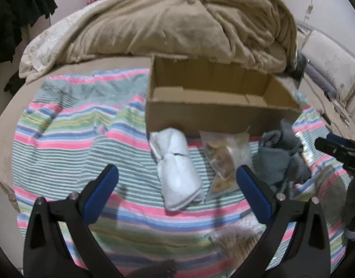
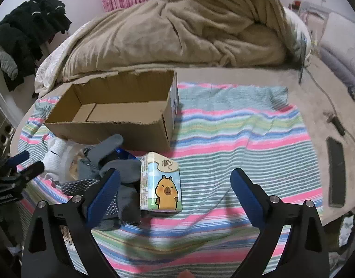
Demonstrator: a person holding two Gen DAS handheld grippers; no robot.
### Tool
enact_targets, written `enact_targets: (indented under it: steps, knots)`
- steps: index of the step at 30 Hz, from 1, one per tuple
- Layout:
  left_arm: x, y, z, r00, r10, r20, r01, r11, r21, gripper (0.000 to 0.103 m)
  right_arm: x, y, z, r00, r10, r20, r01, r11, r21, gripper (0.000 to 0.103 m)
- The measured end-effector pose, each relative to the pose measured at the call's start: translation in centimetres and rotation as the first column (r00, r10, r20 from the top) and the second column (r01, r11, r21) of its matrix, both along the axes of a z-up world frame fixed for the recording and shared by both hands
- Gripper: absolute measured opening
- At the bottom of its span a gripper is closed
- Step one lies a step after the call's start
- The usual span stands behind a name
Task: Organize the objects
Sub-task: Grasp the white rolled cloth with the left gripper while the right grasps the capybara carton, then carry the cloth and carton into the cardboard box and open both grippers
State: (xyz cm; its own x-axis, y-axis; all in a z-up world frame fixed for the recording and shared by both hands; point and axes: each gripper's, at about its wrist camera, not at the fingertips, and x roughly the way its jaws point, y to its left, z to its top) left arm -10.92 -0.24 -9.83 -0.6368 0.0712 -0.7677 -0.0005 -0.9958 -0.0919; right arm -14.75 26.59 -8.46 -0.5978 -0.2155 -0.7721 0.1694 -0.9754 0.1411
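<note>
An open cardboard box [image 1: 223, 115] stands on a striped towel [image 1: 73, 127] on the bed; it also shows in the right wrist view [image 2: 112, 129] and looks bare inside. In front of it lie a rolled white cloth [image 1: 177, 173], a clear packet of snacks [image 1: 223, 159] and grey socks [image 1: 279, 159]. My left gripper [image 1: 177, 176] is open above the white cloth. My right gripper [image 2: 175, 180] is open around a tissue pack with a capybara picture [image 2: 162, 183], with grey dotted socks [image 2: 114, 180] by its left finger. The right gripper also shows in the left wrist view [image 1: 339, 153].
A crumpled beige blanket [image 1: 189, 27] is piled behind the box. A dark flat remote-like object [image 2: 337, 171] and cables [image 2: 332, 115] lie on the bed at right. Dark clothes [image 2: 26, 34] hang at far left. Pillows [image 1: 330, 62] sit at right.
</note>
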Motion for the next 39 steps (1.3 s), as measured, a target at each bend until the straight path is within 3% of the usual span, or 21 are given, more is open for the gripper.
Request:
enact_targets:
  steps: [7, 10, 12, 14, 17, 20, 30, 39]
  knots:
    - [-1.9, -0.4, -2.7, 0.995, -0.008, 0.098, 0.002, 0.998, 0.061, 0.088, -1.2, -0.2, -2.2, 0.996, 0.042, 0.077, -0.038, 0.998, -0.05, 0.08]
    - [-1.8, -0.3, -2.9, 0.996, -0.006, 0.094, 0.0, 0.998, 0.064, 0.086, -1.6, -0.5, -2.9, 0.991, 0.067, 0.113, -0.061, 0.996, -0.062, 0.065]
    - [-1.8, -0.4, -3.0, 0.995, -0.012, 0.098, 0.005, 0.997, 0.074, 0.08, -1.6, -0.9, -3.1, 0.988, 0.092, 0.124, -0.084, 0.994, -0.07, 0.052]
    - [-1.6, -0.3, -3.0, 0.995, -0.02, 0.098, 0.011, 0.996, 0.084, 0.069, -1.5, -1.0, -3.1, 0.986, 0.109, 0.124, -0.099, 0.992, -0.079, 0.047]
    - [-1.3, -0.4, -2.9, 0.996, -0.028, 0.089, 0.019, 0.995, 0.096, 0.045, -0.7, -0.9, -2.3, 0.986, 0.144, 0.084, -0.133, 0.983, -0.123, 0.045]
    - [-0.7, -0.4, -2.5, 0.997, -0.026, 0.067, 0.019, 0.995, 0.101, 0.039, 0.1, -0.6, -1.6, 0.987, 0.151, 0.051, -0.142, 0.979, -0.145, 0.044]
    - [1.6, -1.1, -0.4, 0.999, -0.049, 0.016, 0.046, 0.987, 0.152, 0.036, 1.7, 0.1, 0.1, 0.99, 0.138, -0.006, -0.137, 0.974, -0.18, 0.044]
    - [2.8, -1.1, 4.3, 0.993, -0.087, -0.076, 0.099, 0.978, 0.183, 0.036, 1.5, -1.0, 4.5, 0.984, 0.148, -0.1, -0.164, 0.968, -0.188, 0.044]
